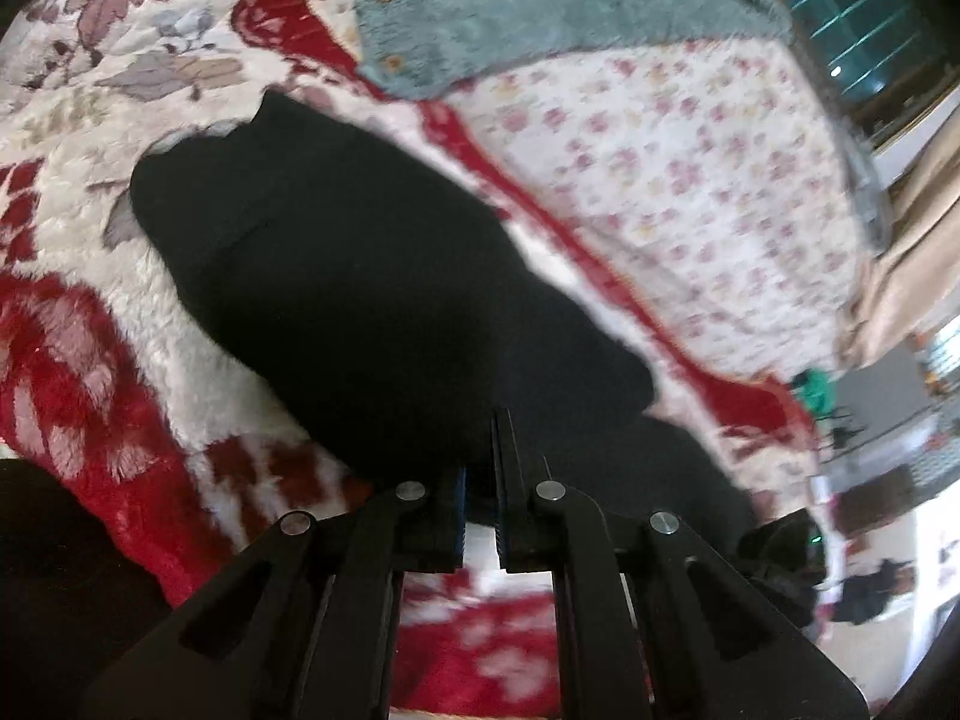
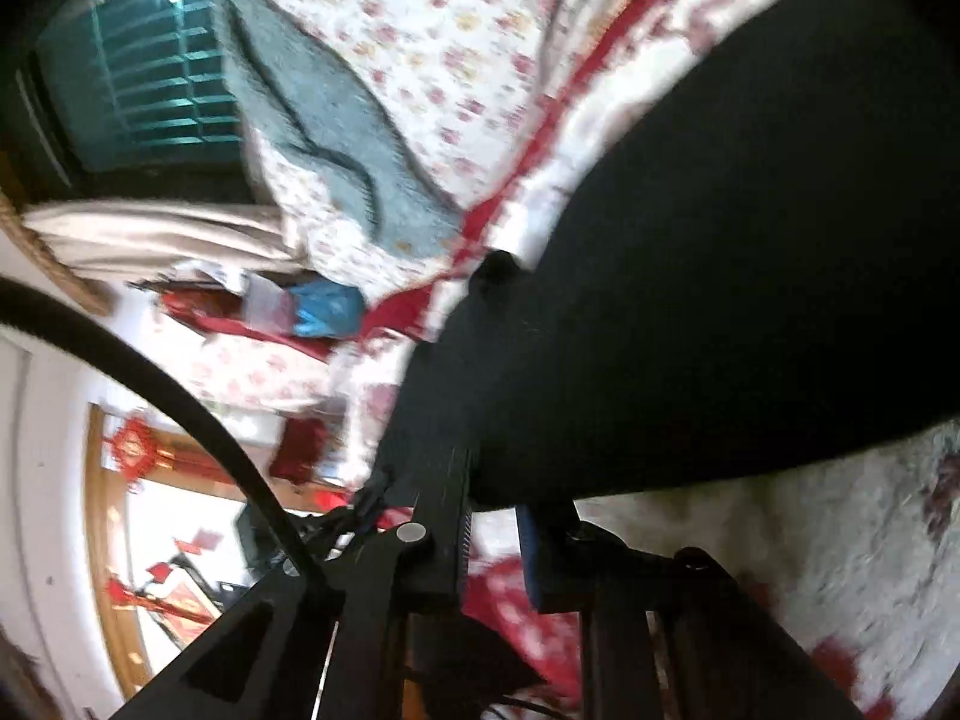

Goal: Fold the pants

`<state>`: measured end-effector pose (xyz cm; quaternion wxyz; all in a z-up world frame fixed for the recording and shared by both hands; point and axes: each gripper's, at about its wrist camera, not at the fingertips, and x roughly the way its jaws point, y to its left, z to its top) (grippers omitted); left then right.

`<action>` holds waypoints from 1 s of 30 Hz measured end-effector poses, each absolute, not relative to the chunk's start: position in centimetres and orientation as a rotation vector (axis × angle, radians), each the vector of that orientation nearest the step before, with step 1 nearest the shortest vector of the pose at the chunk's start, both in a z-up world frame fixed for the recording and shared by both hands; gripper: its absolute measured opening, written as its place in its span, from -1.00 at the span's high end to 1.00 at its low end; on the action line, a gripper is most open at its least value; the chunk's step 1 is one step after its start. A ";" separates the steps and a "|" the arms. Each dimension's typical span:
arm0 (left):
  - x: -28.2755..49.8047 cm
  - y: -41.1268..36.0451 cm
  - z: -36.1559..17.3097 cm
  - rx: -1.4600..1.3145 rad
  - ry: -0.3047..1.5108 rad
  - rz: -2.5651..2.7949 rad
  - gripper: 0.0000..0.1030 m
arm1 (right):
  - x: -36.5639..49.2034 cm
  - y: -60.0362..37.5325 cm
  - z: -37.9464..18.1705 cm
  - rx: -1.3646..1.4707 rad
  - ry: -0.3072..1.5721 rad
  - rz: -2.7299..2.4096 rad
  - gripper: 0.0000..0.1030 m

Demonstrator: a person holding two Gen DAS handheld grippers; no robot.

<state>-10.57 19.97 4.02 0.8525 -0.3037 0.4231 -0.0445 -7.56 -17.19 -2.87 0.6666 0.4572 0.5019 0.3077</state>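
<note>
Black pants point(image 1: 360, 276) lie spread across a red-and-white plush blanket point(image 1: 78, 348) on a bed. In the left wrist view my left gripper point(image 1: 480, 459) is shut, its tips pinching the near edge of the dark cloth. In the right wrist view the pants point(image 2: 720, 240) fill the upper right as a broad black sheet. Their lower corner runs down between the fingers of my right gripper point(image 2: 495, 501), which is shut on that edge. The cloth hides the fingertips of both grippers.
A teal fluffy garment with wooden buttons point(image 1: 540, 12) lies at the far side on a floral sheet point(image 1: 690, 180). It also shows in the right wrist view point(image 2: 336, 138). Beyond the bed edge are a beige curtain point(image 1: 918, 252) and room clutter. A black cable point(image 2: 180, 384) crosses at left.
</note>
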 end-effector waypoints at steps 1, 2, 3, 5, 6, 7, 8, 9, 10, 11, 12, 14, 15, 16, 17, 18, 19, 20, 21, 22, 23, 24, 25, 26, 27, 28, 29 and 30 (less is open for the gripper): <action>-10.3 19.9 3.4 -0.625 0.919 -0.078 0.88 | -7.1 -16.6 -3.5 1.035 1.172 0.678 0.72; -10.3 19.8 3.1 -0.616 0.941 -0.072 0.86 | -7.1 -16.7 -3.2 1.041 1.163 0.681 0.72; -10.3 19.8 3.2 -0.605 0.944 -0.071 0.85 | -7.2 -16.8 -2.5 1.016 1.169 0.686 0.60; -10.9 19.9 4.1 -0.554 0.925 -0.053 0.60 | -7.5 -17.1 -1.2 0.947 1.180 0.707 0.28; -11.4 20.0 4.7 -0.528 0.905 -0.037 0.53 | -7.8 -17.5 -0.3 0.907 1.174 0.712 0.15; -12.0 20.2 5.3 -0.504 0.880 -0.016 0.36 | -8.2 -17.9 0.2 0.872 1.166 0.710 0.14; -12.7 20.4 6.1 -0.492 0.850 0.003 0.18 | -8.6 -18.6 0.8 0.836 1.158 0.695 0.14; -13.3 20.7 6.7 -0.495 0.826 0.014 0.10 | -9.1 -19.7 1.3 0.810 1.152 0.666 0.14; -14.1 20.9 7.5 -0.506 0.793 0.018 -0.01 | -9.6 -21.1 1.8 0.792 1.135 0.626 0.14; -14.4 21.0 8.0 -0.512 0.775 0.014 -0.10 | -9.8 -21.9 2.0 0.785 1.119 0.604 0.14; -14.6 20.9 8.6 -0.514 0.761 0.003 -0.13 | -10.2 -23.6 2.5 0.772 1.093 0.556 0.14; -14.5 19.8 9.8 -0.507 0.748 -0.051 -0.14 | -10.4 -26.3 3.2 0.742 1.073 0.456 0.14; -14.3 19.2 10.2 -0.500 0.743 -0.079 -0.15 | -10.7 -27.5 3.3 0.730 1.067 0.418 0.14; -13.8 18.1 10.6 -0.481 0.743 -0.120 -0.16 | -11.0 -29.2 3.6 0.717 1.048 0.346 0.12; -13.4 17.2 10.7 -0.466 0.754 -0.145 -0.16 | -11.2 -30.6 3.7 0.721 1.034 0.292 0.10; -12.9 16.2 10.8 -0.455 0.773 -0.176 -0.16 | -11.5 -32.2 3.6 0.742 1.022 0.236 0.04; -12.0 14.7 10.5 -0.458 0.808 -0.238 -0.16 | -11.7 -33.1 3.6 0.763 1.013 0.206 0.03; -11.5 13.7 10.2 -0.467 0.830 -0.278 -0.16 | -12.1 -34.6 3.3 0.802 1.002 0.162 0.02; -10.9 12.5 9.9 -0.473 0.855 -0.318 -0.16 | -12.4 -35.7 3.1 0.826 0.995 0.130 -0.02; -10.1 10.7 9.4 -0.473 0.897 -0.375 -0.16 | -12.6 -36.9 2.8 0.848 0.990 0.090 -0.10; -9.3 9.0 8.8 -0.468 0.937 -0.421 -0.16 | -13.1 -38.1 2.4 0.865 0.989 0.061 -0.14; -9.0 7.8 8.6 -0.462 0.960 -0.444 -0.16 | -13.1 -38.8 2.2 0.882 0.984 0.044 -0.23; -8.4 6.1 8.2 -0.444 0.992 -0.476 -0.16 | -13.2 -39.4 2.0 0.894 0.979 0.041 -0.29; -7.6 4.3 7.8 -0.419 1.022 -0.509 -0.16 | -12.9 -39.8 1.6 0.911 0.978 0.037 -0.30; -6.8 2.7 7.5 -0.392 1.043 -0.540 -0.16 | -12.8 -40.2 1.3 0.915 0.983 0.035 -0.30; -6.2 1.3 7.3 -0.374 1.058 -0.560 -0.16 | -12.4 -40.3 1.0 0.916 0.984 0.032 -0.30; -5.4 0.1 7.1 -0.367 1.071 -0.577 -0.16 | -12.1 -40.4 0.9 0.909 0.977 0.028 -0.30; -4.9 -0.8 7.1 -0.363 1.080 -0.593 -0.16 | -11.9 -40.2 0.9 0.904 0.969 0.021 -0.30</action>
